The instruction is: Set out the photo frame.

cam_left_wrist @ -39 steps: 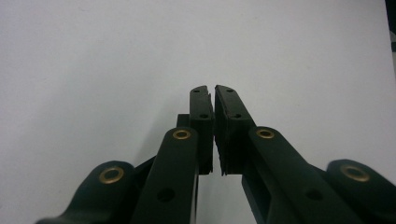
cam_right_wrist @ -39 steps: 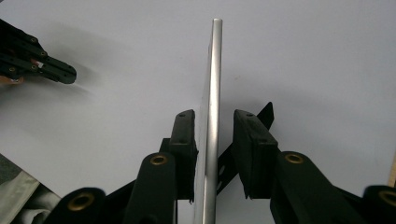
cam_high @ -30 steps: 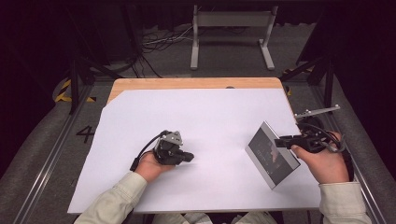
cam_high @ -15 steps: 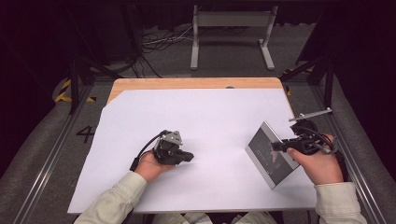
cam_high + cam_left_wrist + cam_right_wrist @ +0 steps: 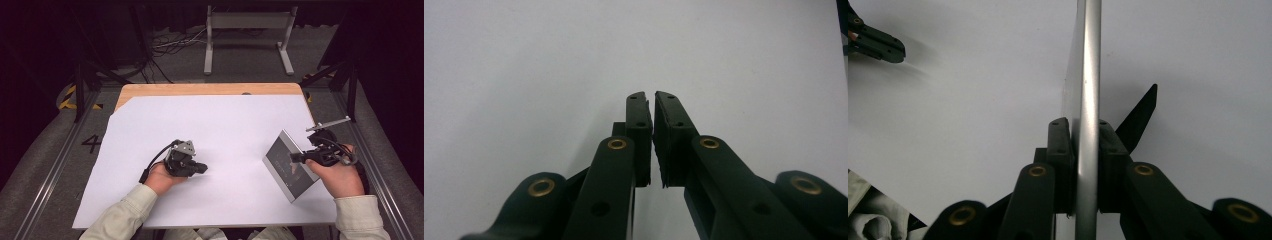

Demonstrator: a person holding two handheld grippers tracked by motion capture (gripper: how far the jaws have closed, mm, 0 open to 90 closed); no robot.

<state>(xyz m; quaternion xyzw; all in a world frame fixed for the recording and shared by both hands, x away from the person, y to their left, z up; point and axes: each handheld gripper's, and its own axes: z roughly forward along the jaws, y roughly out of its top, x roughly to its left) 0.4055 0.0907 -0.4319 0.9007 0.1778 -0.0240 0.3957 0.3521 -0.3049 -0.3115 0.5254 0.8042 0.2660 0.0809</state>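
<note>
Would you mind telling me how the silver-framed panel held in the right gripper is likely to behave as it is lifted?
The silver-framed panel looks stiff: its metal edge runs straight between the right gripper pads. That smooth edge may be slippery, so it could slide. Gripped at one side and standing tilted on the white table, it may pivot or tip.

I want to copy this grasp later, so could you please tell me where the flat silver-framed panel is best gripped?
Grip the silver-framed panel across its thin silver edge, coming from its right side. It stands tilted, leaving that rim free. The right gripper has just been closing there, pads on both faces.
</note>
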